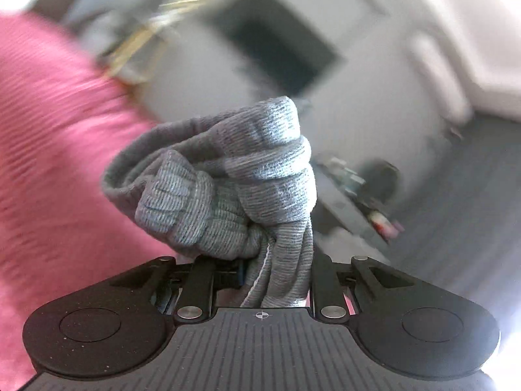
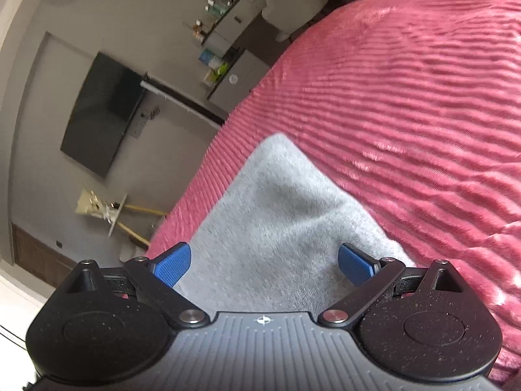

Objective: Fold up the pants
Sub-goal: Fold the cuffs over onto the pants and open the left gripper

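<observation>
The grey knit pants (image 1: 228, 182) are bunched up in my left gripper (image 1: 260, 270), which is shut on them and holds them in the air; the ribbed cuff (image 1: 176, 202) sticks out to the left. In the right wrist view a flat grey part of the pants (image 2: 276, 221) lies on the pink ribbed bedspread (image 2: 407, 123). My right gripper (image 2: 263, 264) is open just above that cloth, its blue pads (image 2: 172, 260) spread wide on either side.
The bed edge runs diagonally in the right wrist view, with the floor and a wall beyond. A dark TV (image 2: 101, 110) hangs on the wall, with a dresser (image 2: 234, 29) and a broom (image 2: 130, 215) near it. The pink bedspread also shows at the left of the left wrist view (image 1: 49, 163).
</observation>
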`<act>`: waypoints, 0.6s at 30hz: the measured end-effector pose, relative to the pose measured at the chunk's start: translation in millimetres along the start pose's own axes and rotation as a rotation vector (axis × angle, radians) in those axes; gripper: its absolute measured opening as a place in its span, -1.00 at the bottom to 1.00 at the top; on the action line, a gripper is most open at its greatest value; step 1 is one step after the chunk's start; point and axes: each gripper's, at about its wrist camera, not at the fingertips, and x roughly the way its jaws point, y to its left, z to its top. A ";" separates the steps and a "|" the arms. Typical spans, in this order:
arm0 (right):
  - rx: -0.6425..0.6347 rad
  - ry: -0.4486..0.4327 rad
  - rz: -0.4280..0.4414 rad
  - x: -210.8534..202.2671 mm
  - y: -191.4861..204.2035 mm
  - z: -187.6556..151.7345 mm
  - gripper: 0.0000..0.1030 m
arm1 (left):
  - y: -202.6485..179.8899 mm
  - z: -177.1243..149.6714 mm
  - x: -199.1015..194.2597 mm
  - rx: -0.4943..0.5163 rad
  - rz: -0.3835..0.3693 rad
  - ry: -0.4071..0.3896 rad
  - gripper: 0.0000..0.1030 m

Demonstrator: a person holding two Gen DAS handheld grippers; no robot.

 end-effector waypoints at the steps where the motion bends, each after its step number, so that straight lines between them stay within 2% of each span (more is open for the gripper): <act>1: 0.008 -0.014 0.010 -5.0 -0.1 1.9 0.89 | -29.4 -7.2 6.2 0.058 -0.050 0.014 -0.57; 4: 0.032 -0.061 0.041 -22.4 -3.1 8.8 0.89 | -106.5 -45.8 32.6 0.216 -0.152 0.098 -0.55; 7: 0.033 -0.116 0.045 -38.8 -9.1 16.1 0.89 | -165.1 -115.0 72.8 0.368 -0.174 0.234 -0.43; 8: 0.050 -0.123 0.050 -42.6 -13.9 18.7 0.89 | -176.6 -145.4 90.4 0.390 -0.159 0.297 -0.27; 9: 0.071 -0.126 0.053 -44.4 -18.7 20.2 0.89 | -181.9 -170.7 105.3 0.406 -0.131 0.357 -0.03; 10: 0.102 -0.129 0.057 -45.4 -25.3 21.2 0.89 | -183.6 -199.7 123.6 0.422 -0.085 0.447 0.05; 12: 0.157 -0.126 0.063 -43.5 -36.3 21.9 0.89 | -177.2 -252.8 155.2 0.465 0.010 0.679 0.06; 13: 0.172 -0.116 0.064 -41.2 -40.0 22.8 0.89 | -176.9 -266.3 154.8 0.500 0.008 0.711 0.06; 14: 0.177 -0.104 0.062 -38.5 -42.2 24.2 0.89 | -181.0 -269.5 142.5 0.558 0.001 0.653 0.08; 15: 0.172 -0.096 0.068 -36.8 -43.4 25.7 0.89 | -186.3 -266.7 132.8 0.600 -0.006 0.632 0.23; 16: 0.164 -0.088 0.075 -35.3 -43.5 24.6 0.89 | -189.4 -258.2 125.3 0.613 -0.027 0.649 0.32; 18: 0.141 -0.069 0.093 -30.3 -41.3 24.9 0.89 | -182.0 -233.9 107.0 0.519 -0.091 0.634 0.64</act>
